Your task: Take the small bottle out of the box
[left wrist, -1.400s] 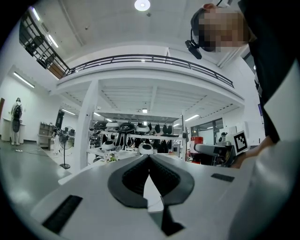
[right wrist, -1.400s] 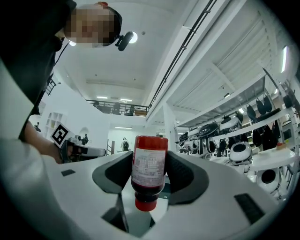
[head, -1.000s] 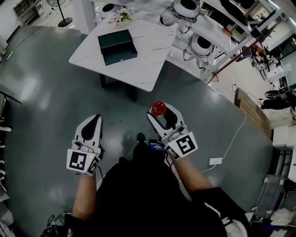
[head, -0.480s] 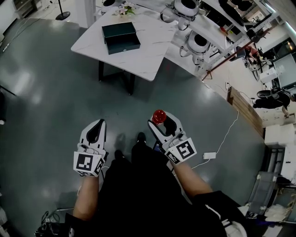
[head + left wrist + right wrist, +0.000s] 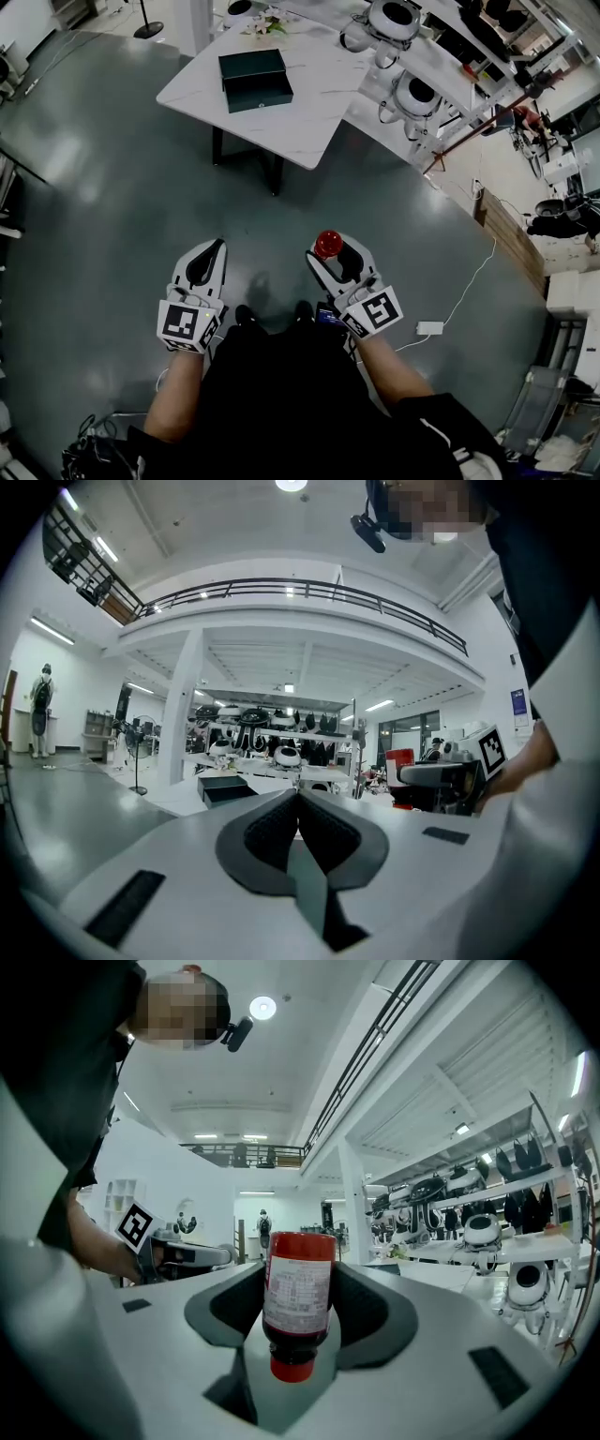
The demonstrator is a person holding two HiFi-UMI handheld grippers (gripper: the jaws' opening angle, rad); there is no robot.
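Observation:
My right gripper [image 5: 330, 246] is shut on the small bottle [image 5: 327, 244], a dark bottle with a red cap and a printed label. In the right gripper view the small bottle [image 5: 298, 1302] stands between the jaws with its cap toward the camera. My left gripper [image 5: 212, 255] is shut with nothing in it; in the left gripper view its pads [image 5: 277, 829] meet. The dark green box [image 5: 255, 79] lies on the white marble table [image 5: 309, 122], well ahead of both grippers. Both grippers hang over the grey floor near the person's body.
White round robot heads [image 5: 413, 94] sit on racks behind the table. A flower bunch [image 5: 267, 21] lies at the table's far edge. A white cable and adapter [image 5: 430, 328] lie on the floor to the right. A fan stand [image 5: 147, 28] is far left.
The table and box have shifted a little right and down in the head view. Both grippers sit slightly lower in view, the right one still shut on the bottle.

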